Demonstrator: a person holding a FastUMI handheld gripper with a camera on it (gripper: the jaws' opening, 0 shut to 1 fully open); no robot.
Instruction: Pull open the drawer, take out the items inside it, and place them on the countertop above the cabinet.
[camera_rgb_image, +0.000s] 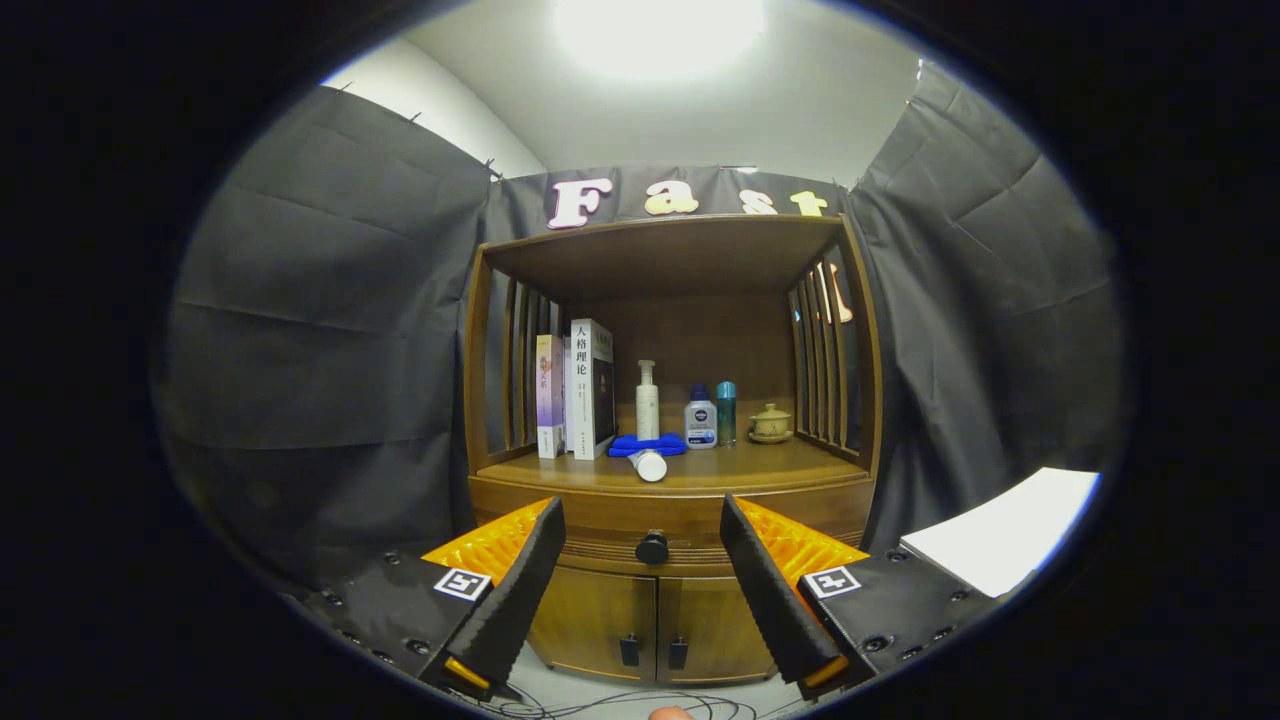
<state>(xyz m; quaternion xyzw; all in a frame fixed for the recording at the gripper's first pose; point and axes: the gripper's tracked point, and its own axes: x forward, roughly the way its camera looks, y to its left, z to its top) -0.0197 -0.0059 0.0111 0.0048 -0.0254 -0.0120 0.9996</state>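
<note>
Gripper view: the jaws of the gripper (642, 535) stand spread, empty, and between them sits the closed drawer's dark round knob (652, 547). Above it the cabinet's worktop (790, 464) carries upright books (590, 388), a pump bottle (647, 402) on blue cloth (622, 445) and a white tube (650, 465) (lying down, cap end toward the jaws).

My gripper view looks level and straight at the cabinet (668, 440) from a little way back, its knob (652, 547) low centre between my fingers (520, 580), shelf mid-frame, ceiling light at top.
</note>
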